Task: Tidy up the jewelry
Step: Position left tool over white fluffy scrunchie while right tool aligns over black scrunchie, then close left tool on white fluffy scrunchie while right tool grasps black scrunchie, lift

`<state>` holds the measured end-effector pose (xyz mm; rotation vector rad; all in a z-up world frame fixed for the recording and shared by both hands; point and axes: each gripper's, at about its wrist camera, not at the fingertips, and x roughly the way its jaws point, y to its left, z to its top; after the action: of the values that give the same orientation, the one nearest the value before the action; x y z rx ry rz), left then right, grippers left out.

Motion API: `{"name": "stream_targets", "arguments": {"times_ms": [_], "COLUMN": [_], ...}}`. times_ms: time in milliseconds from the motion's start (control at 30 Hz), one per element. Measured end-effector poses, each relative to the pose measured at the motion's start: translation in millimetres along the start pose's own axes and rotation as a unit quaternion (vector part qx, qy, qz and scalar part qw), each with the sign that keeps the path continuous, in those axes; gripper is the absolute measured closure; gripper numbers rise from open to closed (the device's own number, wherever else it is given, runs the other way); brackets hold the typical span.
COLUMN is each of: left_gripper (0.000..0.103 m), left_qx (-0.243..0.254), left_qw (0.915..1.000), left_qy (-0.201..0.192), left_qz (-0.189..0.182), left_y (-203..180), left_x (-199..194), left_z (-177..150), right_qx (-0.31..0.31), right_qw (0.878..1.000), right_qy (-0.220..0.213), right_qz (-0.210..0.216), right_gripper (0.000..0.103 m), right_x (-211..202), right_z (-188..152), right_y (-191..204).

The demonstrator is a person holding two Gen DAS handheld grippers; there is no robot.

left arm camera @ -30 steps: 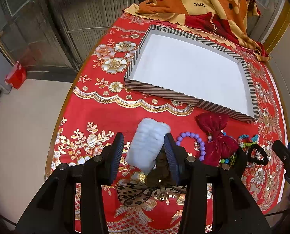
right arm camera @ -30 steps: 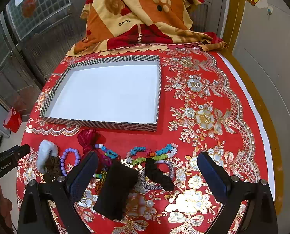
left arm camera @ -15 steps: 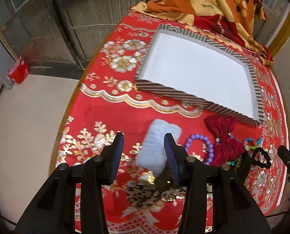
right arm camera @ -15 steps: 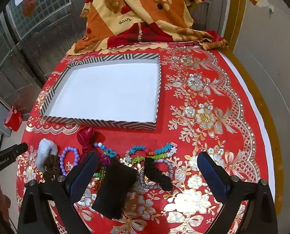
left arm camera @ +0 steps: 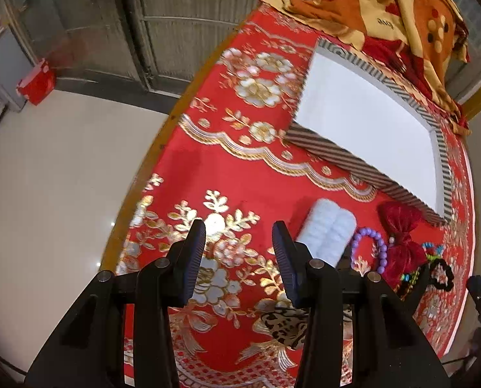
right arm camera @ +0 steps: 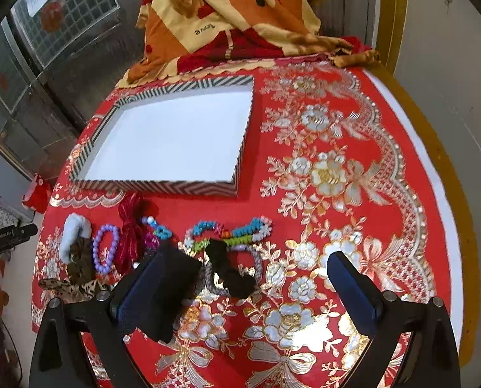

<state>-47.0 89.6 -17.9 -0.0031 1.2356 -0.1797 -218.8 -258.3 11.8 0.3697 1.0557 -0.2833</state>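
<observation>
A striped tray [left arm camera: 337,158] [right arm camera: 162,187] with a bare white floor sits at the far side of the red cloth. In front of it lie a white fluffy scrunchie [left arm camera: 329,236] [right arm camera: 73,232], a purple bead bracelet [left arm camera: 369,252] [right arm camera: 106,249], a red bow [left arm camera: 402,242] [right arm camera: 132,229], a leopard scrunchie [left arm camera: 285,326] [right arm camera: 78,265], coloured bead strings [right arm camera: 230,232] and a black scrunchie [right arm camera: 227,268]. My left gripper [left arm camera: 238,258] is open over bare cloth, just left of the white scrunchie. My right gripper [right arm camera: 246,281] is open wide above the black scrunchie. A black cloth piece [right arm camera: 172,291] lies by its left finger.
A crumpled orange blanket [right arm camera: 227,16] is heaped at the table's far end. The table's left edge [left arm camera: 143,174] drops to a pale floor, where a red bag [left arm camera: 36,84] stands. The gold-flowered cloth [right arm camera: 331,174] right of the tray is bare.
The left gripper has swung left and rolled, so the white scrunchie, earlier seen between its fingers, now lies right of them. The right gripper has come a little nearer the table.
</observation>
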Motion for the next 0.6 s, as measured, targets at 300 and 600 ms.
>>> {"name": "stream_targets", "arguments": {"times_ms": [300,600], "left_gripper": [0.052,0.052], "left_qx": [0.038,0.067], "left_qw": [0.9979,0.9957], "left_qy": [0.041,0.061], "left_qz": [-0.033,-0.021], "left_y": [-32.6,-53.4], "left_x": [25.5,44.4], "left_z": [-5.8,2.1], "right_qx": [-0.009,-0.03], "right_qw": [1.0,0.998], "right_qy": [0.016,0.048], "right_qz": [-0.005,0.029], "right_gripper": [0.022,0.038], "right_x": [13.0,31.7], "right_z": [-8.3,-12.6], "right_y": [-19.1,-7.3]}}
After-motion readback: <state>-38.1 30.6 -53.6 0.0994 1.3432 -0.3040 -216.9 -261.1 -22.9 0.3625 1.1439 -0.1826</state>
